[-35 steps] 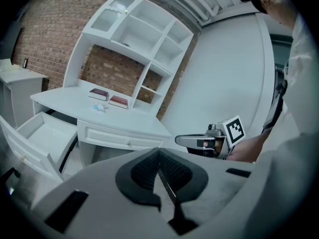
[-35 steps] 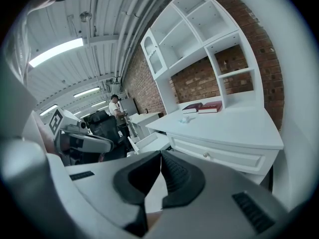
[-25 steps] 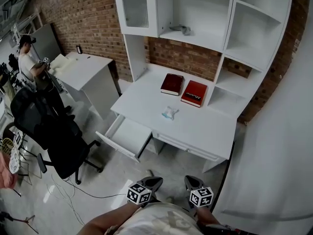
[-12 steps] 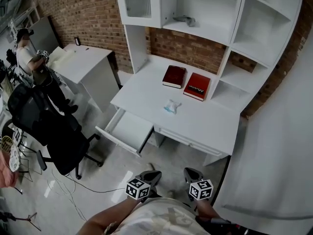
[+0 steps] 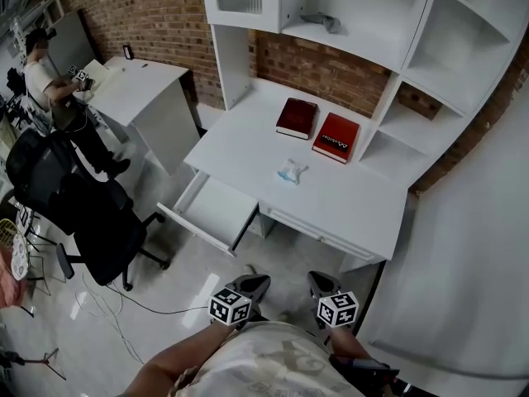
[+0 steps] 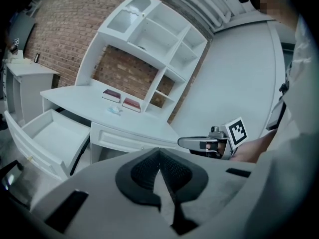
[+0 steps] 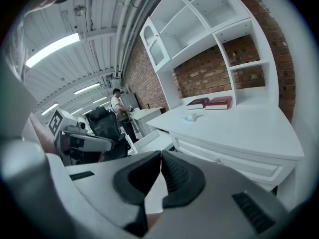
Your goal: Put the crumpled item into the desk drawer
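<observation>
**Head view.** Against the picture a second ago, the white desk (image 5: pixel 347 205) and its shelving have slid up the frame and look a little larger. Both tools sit higher at the bottom edge. The bystander (image 5: pixel 45 85) at 10 o'clock has drifted up toward the corner. The crumpled item (image 5: pixel 291 170) lies where it did on the desk top, at 6 o'clock of the dark red book (image 5: pixel 296 117) and the red book (image 5: pixel 335 137), apart from both.

The drawer (image 5: pixel 194 228) stays pulled out at the desk's left end, at 8 o'clock of the crumpled item, and nothing lies in it. The drawer to its right (image 5: pixel 318 231) is closed. A grey thing (image 5: pixel 321 21) sits alone on one upper shelf.

The left tool (image 5: pixel 250 285) and right tool (image 5: pixel 322 284) are side by side, close to the body and well short of the desk. Both point toward 12 o'clock.

**Left gripper view.** The left tool's jaws meet with nothing between them. The open drawer is at 9 o'clock with its bottom bare. The crumpled item (image 6: pixel 114 110) is on the desk at 11 o'clock, and the right tool juts in level at 3 o'clock.

**Right gripper view.** The right tool's jaws are pressed together and empty. The crumpled item (image 7: pixel 191 117) is at 1 o'clock before the two books, and the left tool is at 9 o'clock.
</observation>
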A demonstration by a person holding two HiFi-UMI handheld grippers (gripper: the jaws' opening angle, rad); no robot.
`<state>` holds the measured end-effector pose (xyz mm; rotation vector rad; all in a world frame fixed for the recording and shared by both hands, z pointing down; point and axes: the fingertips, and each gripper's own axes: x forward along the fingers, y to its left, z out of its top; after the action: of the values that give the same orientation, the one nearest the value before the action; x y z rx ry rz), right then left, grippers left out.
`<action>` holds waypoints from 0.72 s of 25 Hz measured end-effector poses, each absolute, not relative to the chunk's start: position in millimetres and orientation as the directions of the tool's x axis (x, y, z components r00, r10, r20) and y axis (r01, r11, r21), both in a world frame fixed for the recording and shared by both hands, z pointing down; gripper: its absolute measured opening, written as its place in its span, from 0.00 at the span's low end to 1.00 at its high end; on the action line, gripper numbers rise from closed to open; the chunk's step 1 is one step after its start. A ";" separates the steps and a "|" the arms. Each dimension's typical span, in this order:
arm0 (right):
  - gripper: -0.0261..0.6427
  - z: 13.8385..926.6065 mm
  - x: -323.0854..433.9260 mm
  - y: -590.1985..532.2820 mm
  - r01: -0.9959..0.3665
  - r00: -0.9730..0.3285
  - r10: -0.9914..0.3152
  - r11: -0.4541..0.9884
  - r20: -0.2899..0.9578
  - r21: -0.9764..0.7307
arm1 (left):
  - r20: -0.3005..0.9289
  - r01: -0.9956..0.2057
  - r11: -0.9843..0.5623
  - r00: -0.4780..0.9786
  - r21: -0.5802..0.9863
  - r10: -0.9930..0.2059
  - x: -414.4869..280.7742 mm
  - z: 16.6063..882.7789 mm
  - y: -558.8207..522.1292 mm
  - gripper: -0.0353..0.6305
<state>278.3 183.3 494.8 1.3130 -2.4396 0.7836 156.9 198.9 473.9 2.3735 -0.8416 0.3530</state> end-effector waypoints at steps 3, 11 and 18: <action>0.07 493.4 273.3 171.7 -0.825 -0.564 -0.683 0.453 0.464 -0.336 | 0.424 -0.645 -0.624 0.763 0.441 -0.488 154.7 473.0 186.7 0.08; 0.07 490.1 270.9 136.8 -0.825 -0.566 -0.674 0.456 0.476 -0.335 | 0.419 -0.642 -0.622 0.765 0.448 -0.489 154.0 469.0 147.9 0.08; 0.07 488.8 268.0 100.2 -0.831 -0.556 -0.679 0.448 0.480 -0.328 | 0.422 -0.644 -0.616 0.764 0.453 -0.488 147.3 471.4 113.5 0.08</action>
<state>268.0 100.2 488.8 1.2993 -2.4236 0.7829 147.3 113.5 471.4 2.3599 -0.8444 0.3433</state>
